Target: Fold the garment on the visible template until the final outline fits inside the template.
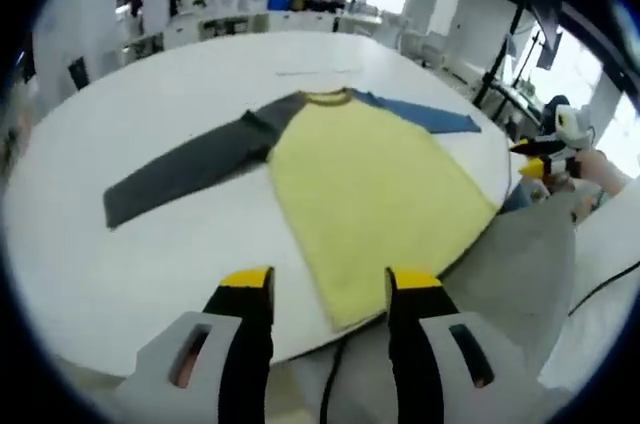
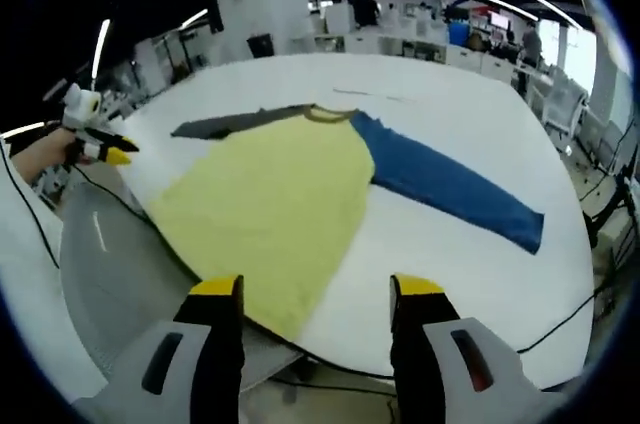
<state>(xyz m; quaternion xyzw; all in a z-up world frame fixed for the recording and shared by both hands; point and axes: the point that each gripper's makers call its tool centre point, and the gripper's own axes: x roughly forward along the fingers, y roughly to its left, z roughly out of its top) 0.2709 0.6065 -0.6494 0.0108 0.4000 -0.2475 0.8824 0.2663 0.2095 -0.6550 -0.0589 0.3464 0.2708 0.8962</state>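
A long-sleeved shirt lies flat on a round white table (image 1: 130, 254). Its yellow body (image 1: 370, 184) (image 2: 275, 199) reaches the table's near edge, with the hem hanging slightly over. One sleeve is dark grey (image 1: 185, 169) (image 2: 225, 124), the other blue (image 1: 430, 116) (image 2: 450, 189), both spread outward. My left gripper (image 1: 330, 289) is open, hovering above the hem near the table edge. My right gripper (image 2: 315, 294) is open too, above the hem's corner. The right gripper (image 1: 548, 156) shows far right in the left gripper view; the left gripper (image 2: 100, 149) shows at far left in the right gripper view.
A grey chair back (image 1: 525, 264) (image 2: 120, 254) stands against the near table edge between the grippers. A faint outline mark (image 2: 365, 94) lies on the table beyond the collar. Desks, chairs and people fill the office behind. A cable (image 2: 560, 319) hangs off the table's edge.
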